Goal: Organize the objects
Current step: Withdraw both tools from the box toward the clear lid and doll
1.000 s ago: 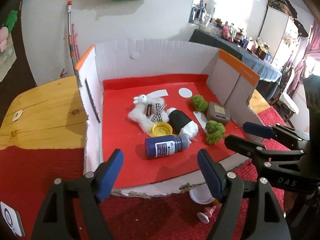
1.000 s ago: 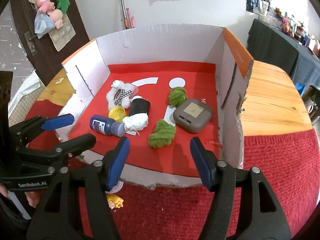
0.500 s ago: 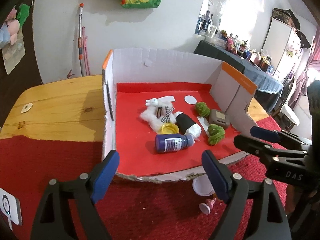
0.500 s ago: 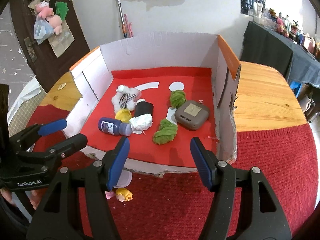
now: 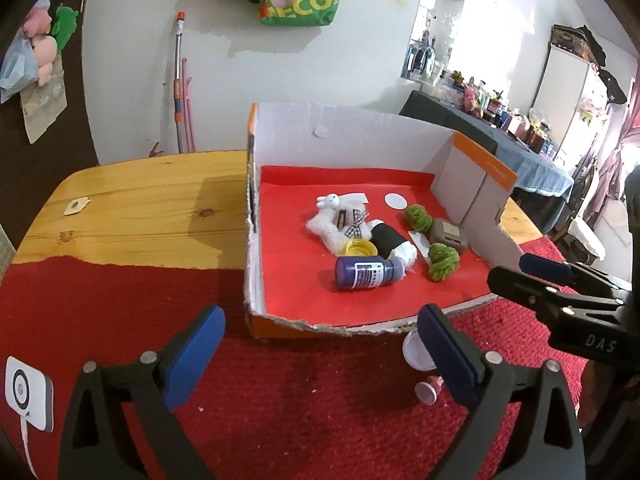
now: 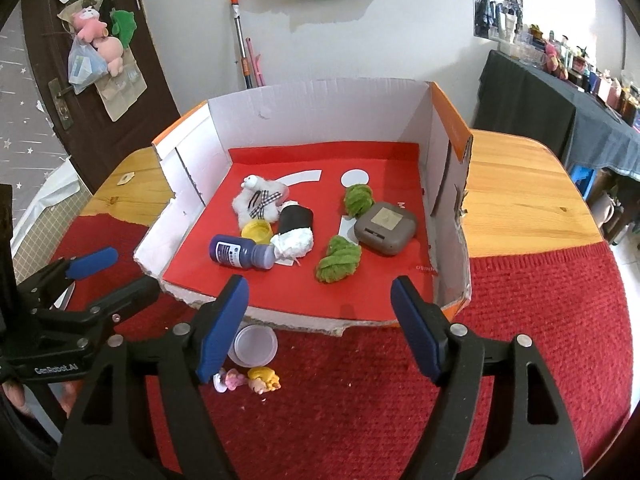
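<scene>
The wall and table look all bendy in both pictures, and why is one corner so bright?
Left wrist view: the fisheye lens curves the table edge and darkens the corners; window light glares white at right. Right wrist view: same bending, most at the door; the cardboard box in the middle stays sharp and evenly lit.

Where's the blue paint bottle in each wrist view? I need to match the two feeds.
Left wrist: blue paint bottle lies on its side right of centre, on the box's red floor, cap pointing right.
Right wrist: the bottle lies left of centre, near the box's torn front edge, cap pointing right.
Shared landmark: the yellow lid sits just behind the bottle in both.
</scene>
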Motion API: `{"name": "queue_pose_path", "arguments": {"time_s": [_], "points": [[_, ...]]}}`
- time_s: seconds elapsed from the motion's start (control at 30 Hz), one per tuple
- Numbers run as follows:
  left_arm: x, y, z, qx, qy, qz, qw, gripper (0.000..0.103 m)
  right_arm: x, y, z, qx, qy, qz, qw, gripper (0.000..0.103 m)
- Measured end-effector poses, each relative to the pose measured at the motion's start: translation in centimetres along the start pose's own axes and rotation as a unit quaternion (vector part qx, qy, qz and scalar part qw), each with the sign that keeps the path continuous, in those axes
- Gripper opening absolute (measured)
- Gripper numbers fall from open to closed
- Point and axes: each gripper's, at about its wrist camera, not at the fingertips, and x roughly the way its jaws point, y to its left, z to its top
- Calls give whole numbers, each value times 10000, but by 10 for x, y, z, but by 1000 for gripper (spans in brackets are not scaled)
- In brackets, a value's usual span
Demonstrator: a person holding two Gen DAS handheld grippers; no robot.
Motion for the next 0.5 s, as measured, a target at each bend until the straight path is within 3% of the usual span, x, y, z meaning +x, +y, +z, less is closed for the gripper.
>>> {"name": "queue_pose_path", "arguments": {"time_s": [0.13, 0.5], "points": [[-8, 2, -2, -6, -65, 39, 10000, 103, -7, 3, -4, 3, -82, -1, 10000, 82], [-19, -6, -9, 112, -86, 199, 9997, 103, -21, 10, -15, -84, -199, 42, 9998, 85]]}}
